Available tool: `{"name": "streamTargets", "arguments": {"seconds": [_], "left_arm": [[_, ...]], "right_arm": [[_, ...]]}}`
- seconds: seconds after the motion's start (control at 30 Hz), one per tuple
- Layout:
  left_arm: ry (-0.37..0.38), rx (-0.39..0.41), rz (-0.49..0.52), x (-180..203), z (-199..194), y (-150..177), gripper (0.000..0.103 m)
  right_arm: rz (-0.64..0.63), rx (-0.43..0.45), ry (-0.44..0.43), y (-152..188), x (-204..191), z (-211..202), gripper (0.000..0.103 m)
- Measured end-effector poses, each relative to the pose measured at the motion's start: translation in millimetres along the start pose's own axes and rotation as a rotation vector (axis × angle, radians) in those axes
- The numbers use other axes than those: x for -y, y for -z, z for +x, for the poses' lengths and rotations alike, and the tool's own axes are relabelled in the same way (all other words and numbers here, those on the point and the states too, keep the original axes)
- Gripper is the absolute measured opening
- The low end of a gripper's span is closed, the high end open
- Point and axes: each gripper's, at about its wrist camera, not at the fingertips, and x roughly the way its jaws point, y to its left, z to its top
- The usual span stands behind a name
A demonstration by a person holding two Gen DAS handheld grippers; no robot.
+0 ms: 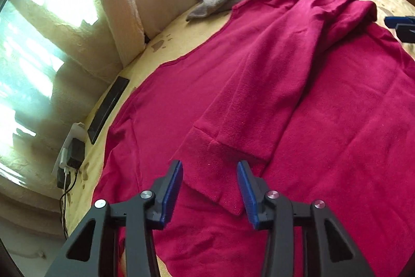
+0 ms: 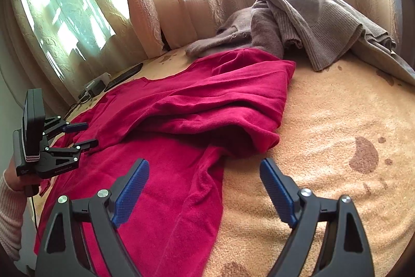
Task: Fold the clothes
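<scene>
Red sweater (image 1: 259, 100) fills the frame's middle, its sleeve cuff (image 1: 215, 168) just ahead of your spread left claw (image 1: 210, 188). Your right claw (image 2: 205, 188) gapes empty over its lower edge.

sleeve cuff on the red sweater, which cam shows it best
The left wrist view: the sleeve cuff lies on the red sweater just ahead of the open left gripper, ribbing clear. In the right wrist view the cuff is hard to pick out; the sleeve shows only as rumpled folds near the left gripper.
</scene>
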Motion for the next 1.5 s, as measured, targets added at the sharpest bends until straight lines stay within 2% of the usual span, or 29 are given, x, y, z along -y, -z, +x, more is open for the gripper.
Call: {"name": "streamTargets", "arguments": {"seconds": [0.13, 0.27, 0.3, 0.37, 0.4, 0.47, 0.6, 0.73, 0.9, 1.1, 1.17, 1.2, 1.23, 1.5], "left_arm": [[0.112, 0.016, 0.081, 9.1, -15.1, 4.7, 0.046], [0.107, -0.034, 0.155, 22.0, -11.4, 7.9, 0.044], [0.108, -0.042, 0.158, 22.0, -10.3, 5.9, 0.037], [0.109, -0.06, 0.164, 22.1, -8.0, 2.0, 0.033], [0.11, -0.068, 0.167, 22.2, -6.8, 0.0, 0.025], [0.118, -0.085, 0.175, 22.7, -4.6, -4.3, 0.021], [0.049, -0.093, 0.188, 20.5, -3.4, -10.7, 0.021], [-0.052, -0.059, 0.167, 11.4, -2.9, -16.4, 0.02], [-0.074, -0.007, 0.16, 3.6, -1.8, -17.5, 0.021], [-0.135, 0.001, 0.179, 7.3, 5.4, -17.3, 0.02], [-0.149, 0.0, 0.181, 9.2, 8.0, -18.2, 0.016], [-0.155, -0.001, 0.183, 10.3, 9.0, -18.6, 0.008], [-0.169, 0.005, 0.185, 11.7, 9.2, -18.7, 0.005], [-0.249, 0.063, 0.159, 6.2, 2.2, -20.6, 0.004]], "right_arm": [[0.018, 0.011, -0.012, -0.2, 3.4, -2.2, 0.09], [0.025, 0.0, -0.018, -0.6, 4.8, 0.3, 0.09], [0.022, 0.0, -0.019, -0.5, 4.2, 0.6, 0.09], [0.017, 0.003, -0.02, -0.3, 3.0, 0.2, 0.09], [0.014, 0.005, -0.02, -0.1, 2.7, -0.1, 0.09], [0.016, 0.007, -0.021, 0.1, 2.8, -0.6, 0.09], [0.019, 0.01, -0.022, 0.3, 2.9, -0.9, 0.09], [0.026, 0.01, -0.028, 0.5, 5.1, -1.0, 0.09], [0.052, 0.008, -0.039, 0.5, 9.8, -1.2, 0.09], [0.057, 0.0, -0.041, 0.7, 10.5, 0.3, 0.09], [0.058, -0.001, -0.04, 0.7, 10.7, 0.7, 0.09], [0.059, -0.001, -0.04, 0.6, 10.9, 0.8, 0.09], [0.06, -0.001, -0.04, 0.7, 11.2, 0.9, 0.09], [0.066, 0.001, -0.037, 0.9, 11.9, 0.0, 0.09]]}}
